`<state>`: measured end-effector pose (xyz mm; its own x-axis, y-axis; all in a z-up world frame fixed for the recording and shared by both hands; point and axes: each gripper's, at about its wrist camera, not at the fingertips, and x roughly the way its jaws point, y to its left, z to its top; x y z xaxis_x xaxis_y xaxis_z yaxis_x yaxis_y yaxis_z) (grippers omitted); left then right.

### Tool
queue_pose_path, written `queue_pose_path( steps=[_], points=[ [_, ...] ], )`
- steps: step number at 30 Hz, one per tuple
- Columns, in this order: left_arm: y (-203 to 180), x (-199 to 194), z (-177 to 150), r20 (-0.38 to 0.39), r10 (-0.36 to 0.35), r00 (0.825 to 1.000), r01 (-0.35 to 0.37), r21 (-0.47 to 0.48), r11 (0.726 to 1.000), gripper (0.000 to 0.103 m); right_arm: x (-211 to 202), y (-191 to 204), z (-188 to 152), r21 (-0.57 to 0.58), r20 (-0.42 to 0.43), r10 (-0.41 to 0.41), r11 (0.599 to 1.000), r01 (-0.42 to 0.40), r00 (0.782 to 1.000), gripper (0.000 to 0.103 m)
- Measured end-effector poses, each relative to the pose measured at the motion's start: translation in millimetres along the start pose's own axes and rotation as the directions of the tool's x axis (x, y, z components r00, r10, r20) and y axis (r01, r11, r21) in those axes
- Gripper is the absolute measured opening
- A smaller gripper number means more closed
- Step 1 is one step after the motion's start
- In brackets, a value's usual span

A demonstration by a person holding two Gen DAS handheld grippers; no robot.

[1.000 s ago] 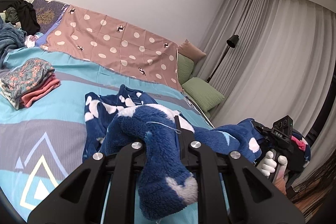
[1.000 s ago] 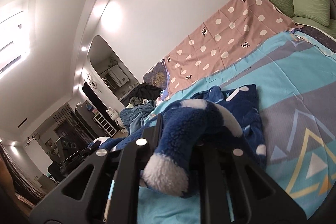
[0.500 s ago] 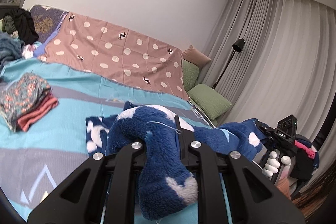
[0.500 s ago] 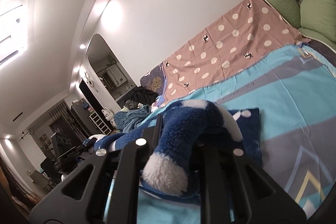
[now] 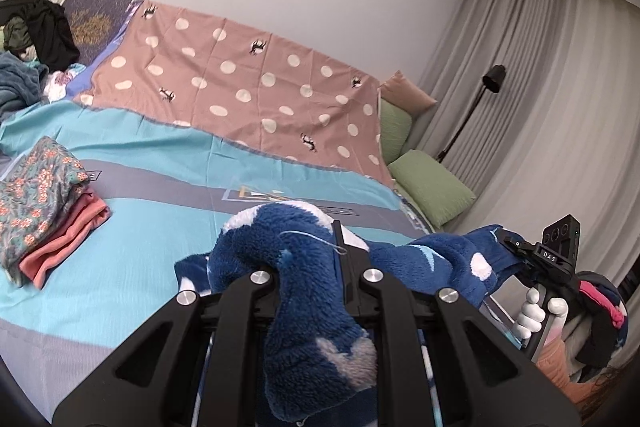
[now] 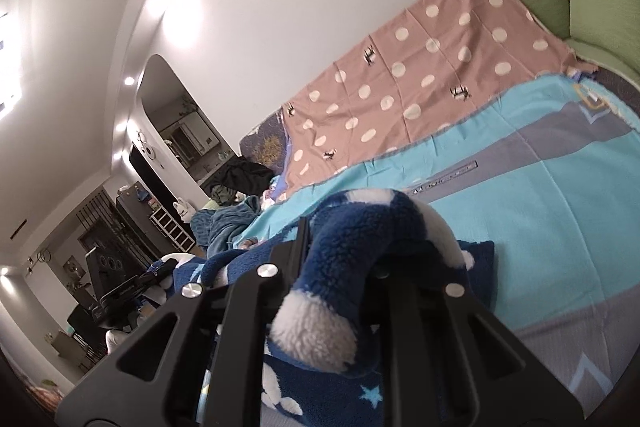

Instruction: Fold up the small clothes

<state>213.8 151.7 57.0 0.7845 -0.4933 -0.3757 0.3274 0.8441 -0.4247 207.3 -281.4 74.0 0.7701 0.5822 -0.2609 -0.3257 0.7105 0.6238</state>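
The wide bed covered in a turquoise and grey printed sheet [image 5: 168,187] served as the working surface, with a pink polka-dot cloth [image 5: 248,83] spread along its far side against the wall and green pillows [image 5: 432,187] at the head. The dark blue fleece garment with white spots [image 5: 296,267] was held up between the two tools, one edge in each, its lower part trailing onto the sheet [image 6: 476,263]; this two-point hold appeared intended to stretch an edge straight so that it could be laid down squarely for a fold. The left gripper [image 5: 312,291] was closed on a thick bunch of the fleece, with a lobe of cloth hanging through toward the camera. The right gripper [image 6: 340,279] was likewise clamped on a bunched corner, a white tuft protruding between its jaws; it also showed in the left view, gripped by a white-gloved hand [image 5: 536,315]. A stack of folded clothes, floral print over coral [image 5: 44,215], lay well apart on the sheet, evidently set aside as finished work. In the inspector's judgement the fold of this garment had not yet been made.
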Motion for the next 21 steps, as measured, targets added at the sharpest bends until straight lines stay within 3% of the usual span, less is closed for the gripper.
queue_pose_path(
  steps=[5,9,13,16,19,21],
  points=[
    [38,63,-10,-0.109,0.069,0.992,-0.072,-0.032,0.997,0.016,70,-46,-6,0.049,-0.130,-0.092,0.994,0.099,0.987,0.016],
    [74,109,-35,-0.229,0.095,0.969,-0.122,-0.107,0.987,0.017,103,-81,-24,0.110,-0.222,-0.142,0.979,0.169,0.965,0.019],
    [83,104,-38,-0.214,0.054,0.975,-0.086,-0.146,0.986,0.020,101,-86,-24,0.137,-0.236,-0.122,0.978,0.157,0.964,0.023],
    [76,96,-37,-0.211,0.060,0.976,-0.088,-0.128,0.988,0.024,98,-76,-24,0.100,-0.233,-0.129,0.983,0.155,0.964,0.042],
    [66,84,-37,-0.201,0.039,0.979,-0.065,-0.124,0.990,0.038,93,-66,-24,0.065,-0.236,-0.128,0.987,0.148,0.963,0.042],
    [60,75,-38,-0.196,0.028,0.980,-0.053,-0.124,0.991,0.040,89,-62,-26,0.063,-0.236,-0.114,0.989,0.133,0.965,0.029]
  ],
)
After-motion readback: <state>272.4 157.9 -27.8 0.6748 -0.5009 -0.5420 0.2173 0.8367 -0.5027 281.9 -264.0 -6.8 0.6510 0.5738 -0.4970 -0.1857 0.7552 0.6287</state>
